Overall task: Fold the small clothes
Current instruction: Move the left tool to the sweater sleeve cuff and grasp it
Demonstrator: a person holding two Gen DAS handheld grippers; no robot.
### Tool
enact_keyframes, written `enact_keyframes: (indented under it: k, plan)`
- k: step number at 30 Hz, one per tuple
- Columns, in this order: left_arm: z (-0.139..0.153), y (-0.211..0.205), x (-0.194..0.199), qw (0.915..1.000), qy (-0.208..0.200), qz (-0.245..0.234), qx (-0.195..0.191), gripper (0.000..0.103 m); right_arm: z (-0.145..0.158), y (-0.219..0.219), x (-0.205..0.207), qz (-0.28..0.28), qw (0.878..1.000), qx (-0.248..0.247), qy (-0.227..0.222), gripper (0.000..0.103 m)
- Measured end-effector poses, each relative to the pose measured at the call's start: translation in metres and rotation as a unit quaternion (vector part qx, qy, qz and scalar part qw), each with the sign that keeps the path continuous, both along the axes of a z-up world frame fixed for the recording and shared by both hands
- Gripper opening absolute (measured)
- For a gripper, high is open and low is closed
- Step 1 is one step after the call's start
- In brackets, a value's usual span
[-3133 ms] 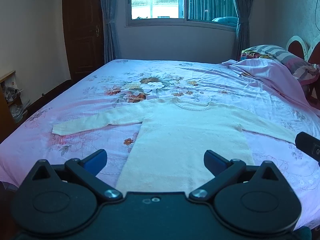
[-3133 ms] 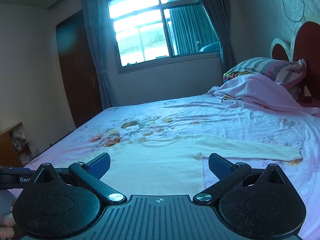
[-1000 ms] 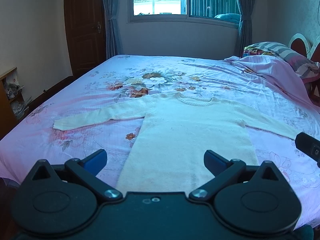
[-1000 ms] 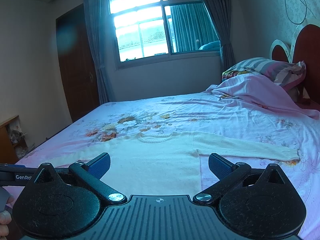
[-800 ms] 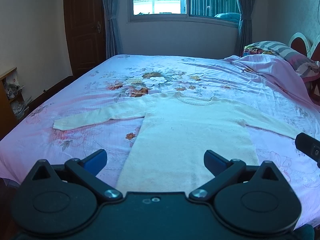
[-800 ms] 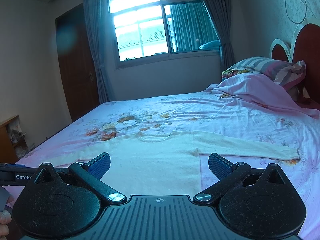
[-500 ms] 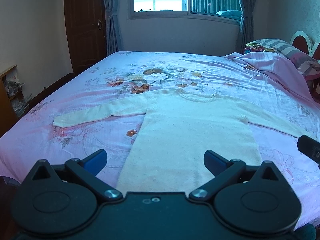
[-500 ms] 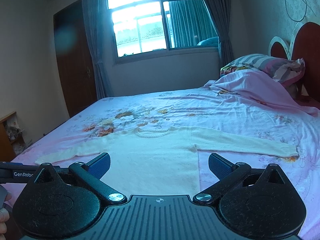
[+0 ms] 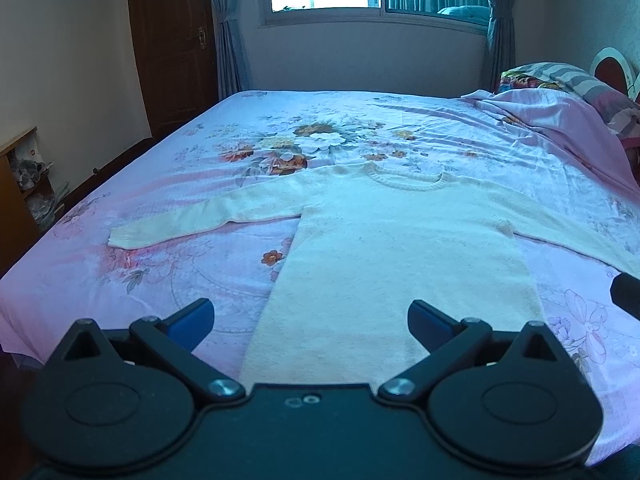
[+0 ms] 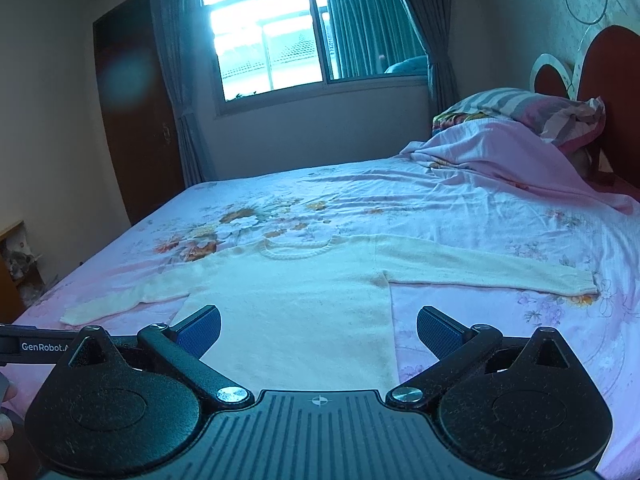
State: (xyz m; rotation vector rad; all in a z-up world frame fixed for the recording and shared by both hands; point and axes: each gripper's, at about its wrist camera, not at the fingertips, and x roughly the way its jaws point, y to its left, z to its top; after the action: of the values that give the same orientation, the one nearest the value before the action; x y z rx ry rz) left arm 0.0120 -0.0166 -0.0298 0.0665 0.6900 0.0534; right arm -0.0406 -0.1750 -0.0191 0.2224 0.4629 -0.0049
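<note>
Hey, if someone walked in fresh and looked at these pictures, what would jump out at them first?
A cream knitted long-sleeved sweater lies flat, sleeves spread wide, on a pink floral bedsheet. Behind the bed a bright window glares. The left hand-held gripper and right hand-held gripper hover open near the sweater's hem.

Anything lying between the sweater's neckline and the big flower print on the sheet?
Nothing: in the left wrist view, only bare sheet separates the sweater neckline from the flower print.
</note>
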Motion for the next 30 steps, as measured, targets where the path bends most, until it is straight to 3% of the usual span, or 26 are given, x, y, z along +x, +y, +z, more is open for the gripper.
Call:
enact_keyframes:
  k: [11, 30]
  plan:
    - [-0.008, 0.019, 0.028, 0.9996, 0.015, 0.024, 0.003, 0.102, -0.009, 0.014, 0.032, 0.017, 1.000, -0.010, 0.015, 0.103]
    - [-0.033, 0.084, 0.118, 0.9946, 0.059, 0.085, -0.007, 0.101, -0.026, 0.069, 0.143, 0.076, 0.996, -0.023, 0.051, 0.103]
